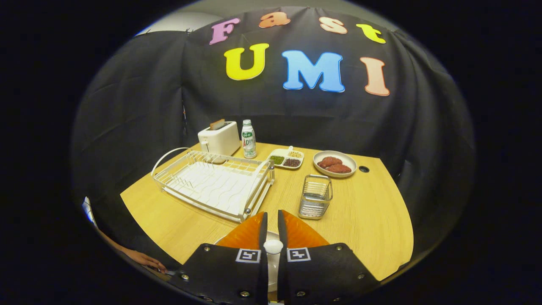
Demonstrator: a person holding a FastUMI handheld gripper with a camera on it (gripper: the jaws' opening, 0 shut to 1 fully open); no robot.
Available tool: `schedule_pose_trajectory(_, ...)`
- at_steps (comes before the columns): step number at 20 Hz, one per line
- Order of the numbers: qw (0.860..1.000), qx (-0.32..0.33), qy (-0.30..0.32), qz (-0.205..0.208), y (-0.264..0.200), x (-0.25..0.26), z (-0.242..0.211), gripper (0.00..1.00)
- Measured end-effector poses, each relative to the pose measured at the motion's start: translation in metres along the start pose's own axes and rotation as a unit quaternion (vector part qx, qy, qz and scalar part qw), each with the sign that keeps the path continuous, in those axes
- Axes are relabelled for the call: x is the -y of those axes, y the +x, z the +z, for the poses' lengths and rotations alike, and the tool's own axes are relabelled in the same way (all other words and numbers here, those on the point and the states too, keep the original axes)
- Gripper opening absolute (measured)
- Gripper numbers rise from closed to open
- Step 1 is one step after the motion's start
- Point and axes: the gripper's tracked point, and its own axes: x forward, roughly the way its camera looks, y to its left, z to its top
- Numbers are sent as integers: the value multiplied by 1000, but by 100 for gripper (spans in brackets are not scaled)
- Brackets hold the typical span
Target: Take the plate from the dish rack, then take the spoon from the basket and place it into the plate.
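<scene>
My gripper (271, 215) holds its two orange fingers (247, 233) nearly together, pressed on the white spoon (273, 246), whose rounded end shows in the slit between them. Under the fingers lies the white plate (273, 266) on the wooden table, mostly hidden by the gripper; a sliver of its rim peeks out left of the left finger. The white wire dish rack (214, 184) stands ahead to the left with nothing in it. The metal mesh basket (315, 197) stands just ahead to the right of the fingertips.
At the back of the table (368, 212) stand a white toaster (219, 138), a small bottle (248, 139), a divided dish of grains (286, 159) and a plate of brown patties (335, 164). A person's hand (146, 259) rests at the table's near left edge.
</scene>
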Motion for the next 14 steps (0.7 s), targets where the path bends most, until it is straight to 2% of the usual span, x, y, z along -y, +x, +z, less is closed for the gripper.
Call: schedule_pose_trajectory(14, 998, -29, -18, 55, 39, -59, -12, 9)
